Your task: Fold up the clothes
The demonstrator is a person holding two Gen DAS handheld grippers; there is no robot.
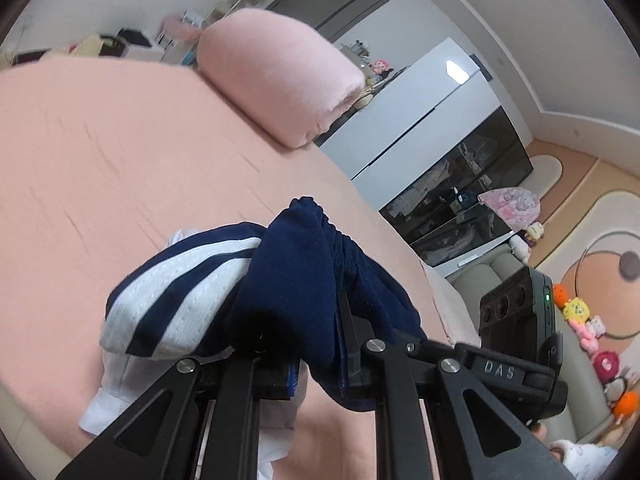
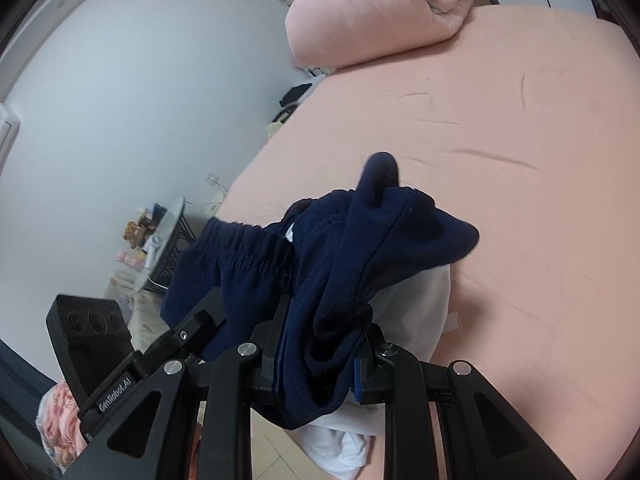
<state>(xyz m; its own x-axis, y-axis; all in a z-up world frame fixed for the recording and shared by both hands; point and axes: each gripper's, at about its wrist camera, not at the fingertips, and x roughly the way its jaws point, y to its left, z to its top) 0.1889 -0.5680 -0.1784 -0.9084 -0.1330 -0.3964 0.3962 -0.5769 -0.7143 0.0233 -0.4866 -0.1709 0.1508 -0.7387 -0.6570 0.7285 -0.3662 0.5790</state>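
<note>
A navy garment with white stripes and an elastic waistband [image 1: 288,280] is bunched up over the pink bed [image 1: 100,160]. My left gripper [image 1: 316,364] is shut on a fold of its navy cloth. My right gripper [image 2: 320,364] is shut on the same navy garment [image 2: 340,264] near the gathered waistband. A white garment [image 1: 116,396] lies under the navy one on the bed edge; it also shows in the right wrist view [image 2: 416,312]. The fingertips of both grippers are hidden by cloth.
A rolled pink duvet [image 1: 280,80] lies at the bed's far end, also in the right wrist view [image 2: 360,12]. A white and dark glass cabinet [image 1: 440,152] stands beside the bed. Plush toys [image 1: 592,332] sit on the floor. A small side table [image 2: 160,248] stands by the wall.
</note>
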